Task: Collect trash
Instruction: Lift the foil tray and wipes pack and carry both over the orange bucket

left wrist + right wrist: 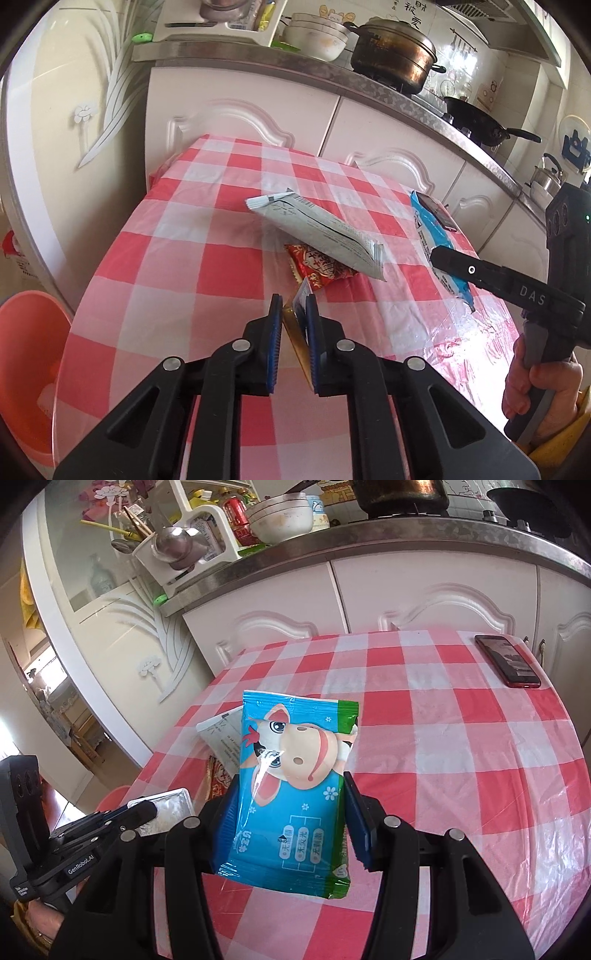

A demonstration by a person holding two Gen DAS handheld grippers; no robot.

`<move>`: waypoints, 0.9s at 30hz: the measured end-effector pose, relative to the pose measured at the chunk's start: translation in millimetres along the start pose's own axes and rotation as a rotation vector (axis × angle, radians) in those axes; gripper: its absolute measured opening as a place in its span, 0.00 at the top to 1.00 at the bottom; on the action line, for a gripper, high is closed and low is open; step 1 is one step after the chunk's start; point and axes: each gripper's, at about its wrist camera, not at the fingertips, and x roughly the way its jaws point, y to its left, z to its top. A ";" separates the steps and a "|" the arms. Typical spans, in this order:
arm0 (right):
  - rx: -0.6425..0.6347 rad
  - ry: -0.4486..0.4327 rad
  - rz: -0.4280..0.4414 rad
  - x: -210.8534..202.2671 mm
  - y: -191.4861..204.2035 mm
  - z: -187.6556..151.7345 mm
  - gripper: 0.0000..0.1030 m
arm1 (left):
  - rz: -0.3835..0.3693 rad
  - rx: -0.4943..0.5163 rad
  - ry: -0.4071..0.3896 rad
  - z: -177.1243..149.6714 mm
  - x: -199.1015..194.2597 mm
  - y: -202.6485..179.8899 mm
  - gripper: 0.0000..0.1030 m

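My left gripper (294, 304) is shut on a small gold and silver foil wrapper (297, 332), held above the near part of the checked table (184, 258). It also shows in the right wrist view (170, 810). My right gripper (290, 788) is shut on a blue cartoon-cow packet (291, 794), held above the table; the packet also shows in the left wrist view (434, 236). A grey-white packet (317, 232) lies on a red wrapper (319, 267) mid-table.
A pink bin (29, 369) stands on the floor left of the table. A red phone (508, 661) lies at the far right corner. White cabinets (240, 122) and a counter with pots (395, 55) run behind the table.
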 end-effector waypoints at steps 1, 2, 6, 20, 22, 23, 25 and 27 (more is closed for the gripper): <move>-0.007 0.004 0.007 0.1 4.2 -1.8 0.49 | 0.000 -0.005 -0.004 -0.9 -3.3 3.1 0.87; -0.015 0.006 0.012 0.3 8.7 -3.5 0.49 | 0.001 -0.007 -0.006 -1.5 -5.9 5.1 0.88; -0.041 0.025 0.048 4.1 27.4 -10.7 0.49 | 0.005 -0.019 -0.020 -3.8 -17.8 15.9 0.90; -0.143 0.102 0.108 28.3 87.0 -27.4 0.49 | 0.030 -0.087 -0.068 -9.0 -52.6 63.7 0.91; -0.156 0.110 0.118 31.2 95.3 -28.0 0.49 | 0.039 -0.098 -0.078 -9.6 -58.1 71.5 0.91; -0.161 0.117 0.126 33.5 100.2 -27.9 0.49 | 0.045 -0.106 -0.085 -9.8 -61.4 76.5 0.91; -0.178 0.129 0.140 38.3 110.8 -27.9 0.49 | 0.053 -0.121 -0.094 -10.0 -66.7 85.3 0.91; -0.197 0.143 0.153 43.2 121.5 -28.4 0.49 | 0.066 -0.138 -0.106 -11.1 -72.8 95.5 0.91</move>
